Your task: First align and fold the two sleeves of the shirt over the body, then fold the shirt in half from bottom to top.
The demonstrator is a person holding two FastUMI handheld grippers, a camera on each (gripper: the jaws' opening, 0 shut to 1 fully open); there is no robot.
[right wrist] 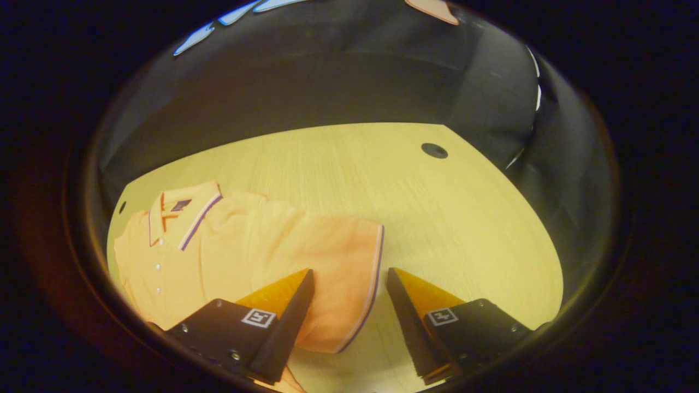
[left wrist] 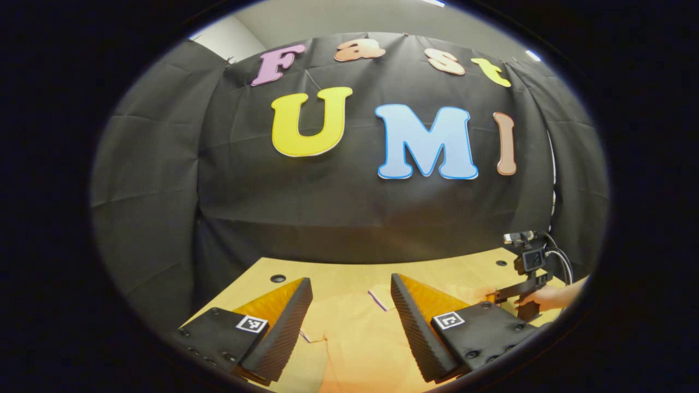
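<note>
Sleeve-fold step, not yet begun.
Right gripper (right wrist: 349,305) wide open, empty, over sleeve (right wrist: 338,273) lower centre; left gripper (left wrist: 349,316) likewise; next: pinch hem.

We note each gripper body is a black block (left wrist: 480,327) with dark screws; each carries a square black-and-white marker (right wrist: 258,317); black cables (left wrist: 562,259) loop at right.

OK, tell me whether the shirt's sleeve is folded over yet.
Not folded: the sleeve lies spread flat on the table, out from the polo shirt.
</note>
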